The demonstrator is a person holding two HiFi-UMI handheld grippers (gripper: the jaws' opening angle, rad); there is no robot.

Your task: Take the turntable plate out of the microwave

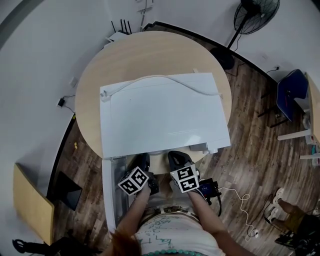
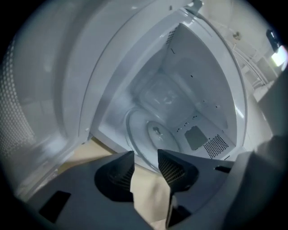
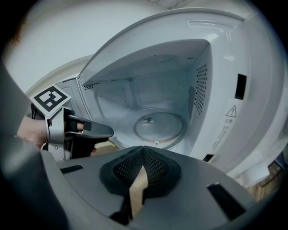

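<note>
Hovering at the open microwave (image 1: 160, 115): turntable plate (image 3: 158, 126) still inside, ungrasped; left claw (image 2: 145, 153) apart and empty, right claw (image 3: 143, 148) together.

A round table of pale wood (image 1: 100, 70) stands close to plain light grey walls (image 1: 35, 55). The floor is of dark brown wooden planks (image 1: 250, 130), edged by a black skirting board (image 1: 61, 152) where it meets the wall. Beyond the table, at the upper right, a black pedestal fan (image 1: 257, 12) rises from a round black base (image 1: 223, 57). A blue chair (image 1: 290, 92) sits at the right edge, near white furniture legs (image 1: 292, 135). A light wooden piece of furniture (image 1: 30, 205) stands at the lower left. A thin white cable (image 1: 245, 202) trails over the floor at the lower right. A small black plug (image 1: 61, 102) sits on the left wall. The light is soft and even.
</note>
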